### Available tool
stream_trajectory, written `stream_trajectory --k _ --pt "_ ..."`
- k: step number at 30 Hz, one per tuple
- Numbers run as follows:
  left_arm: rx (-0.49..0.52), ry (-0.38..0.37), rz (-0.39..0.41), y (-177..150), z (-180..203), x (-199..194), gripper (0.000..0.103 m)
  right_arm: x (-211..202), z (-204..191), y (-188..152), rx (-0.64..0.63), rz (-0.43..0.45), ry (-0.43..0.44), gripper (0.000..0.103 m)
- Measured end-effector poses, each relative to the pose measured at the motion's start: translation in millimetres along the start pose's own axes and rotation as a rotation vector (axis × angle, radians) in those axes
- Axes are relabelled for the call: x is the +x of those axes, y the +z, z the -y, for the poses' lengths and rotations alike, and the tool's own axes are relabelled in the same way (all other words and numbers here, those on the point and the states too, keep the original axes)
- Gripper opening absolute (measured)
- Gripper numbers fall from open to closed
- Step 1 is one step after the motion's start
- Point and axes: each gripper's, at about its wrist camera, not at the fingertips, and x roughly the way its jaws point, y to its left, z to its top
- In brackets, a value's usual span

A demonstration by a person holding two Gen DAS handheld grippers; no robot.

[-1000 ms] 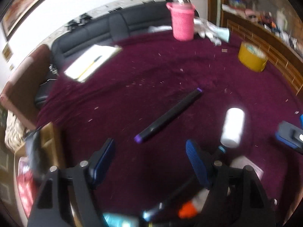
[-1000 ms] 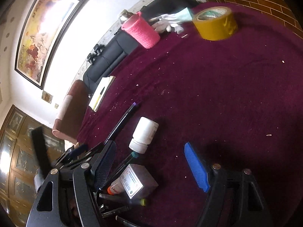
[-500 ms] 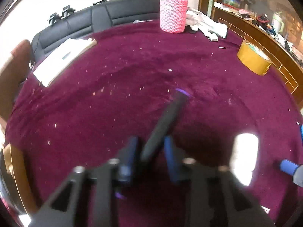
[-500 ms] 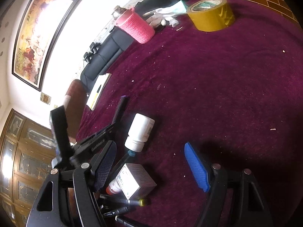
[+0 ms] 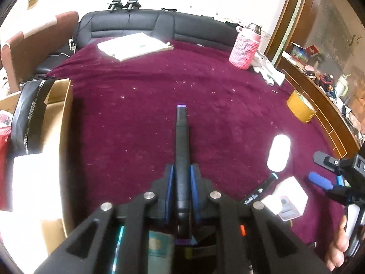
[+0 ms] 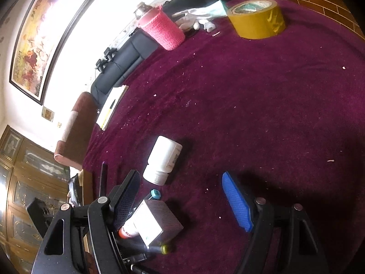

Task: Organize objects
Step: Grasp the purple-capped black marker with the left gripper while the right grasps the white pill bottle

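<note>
While its blue pads press on either side of a black marker with purple ends (image 5: 181,150), the left gripper (image 5: 181,182) hangs over the maroon tablecloth (image 5: 141,118), its jaws having just closed on the pen, which runs straight ahead between the fingers and points toward the far side of the table. In the left wrist view, a white pill bottle (image 5: 278,153) lies on its side to the right of the marker, with a small white box (image 5: 288,199) and a teal-tipped black pen (image 5: 260,190) just beside it nearer the camera. Farther off sit a roll of yellow tape (image 5: 300,107), a bottle in a pink knitted sleeve (image 5: 244,50) and an open notebook (image 5: 134,45), while a cardboard box (image 5: 57,137) stands at the table's left edge. The right gripper (image 5: 328,178) shows at the right margin, a person's hand (image 5: 340,244) below it. In the right wrist view, the right gripper (image 6: 182,201) hovers with its jaws wide apart and nothing between the pads, one blue finger (image 6: 237,201) over bare cloth. The pill bottle (image 6: 163,159) lies ahead of its left finger, the white box (image 6: 157,223) and an orange-capped tube (image 6: 127,230) close beside that finger, and the tape roll (image 6: 256,19) and pink-sleeved bottle (image 6: 162,30) rest well apart at the far edge.
</note>
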Motion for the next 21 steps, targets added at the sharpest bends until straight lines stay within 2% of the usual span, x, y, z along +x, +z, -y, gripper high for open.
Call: stream_trajectory --k 4,7,11,13,15,16,17,19,21 --pt "0.057 -0.004 0.006 0 9 1 0.014 11 -3 -2 0.050 -0.031 0.009 0.080" --pt "0.054 -0.021 0.009 -2 7 -3 0.014 19 -13 -4 0.047 -0.037 -0.025 0.072" --pt "0.040 -0.030 0.000 -2 4 -2 0.014 28 -35 1 -0.018 -0.037 -0.103 0.068" --pt "0.031 -0.038 0.005 -1 2 -3 0.014 36 -45 6 -0.055 -0.032 -0.193 0.068" --pt "0.025 -0.035 0.006 -1 1 -4 0.014 48 -49 12 -0.069 -0.046 -0.232 0.063" --pt "0.022 -0.038 0.006 -1 0 -4 0.014 55 -50 14 -0.073 -0.060 -0.241 0.052" --pt "0.019 -0.039 0.006 0 -1 -4 0.014 63 -51 15 -0.086 -0.079 -0.249 0.046" --pt "0.018 -0.038 0.008 0 -1 -5 0.014 64 -61 10 -0.153 -0.057 -0.292 0.041" --pt "0.015 -0.038 0.008 0 -2 -5 0.014 61 -65 0 -0.199 -0.048 -0.289 0.039"
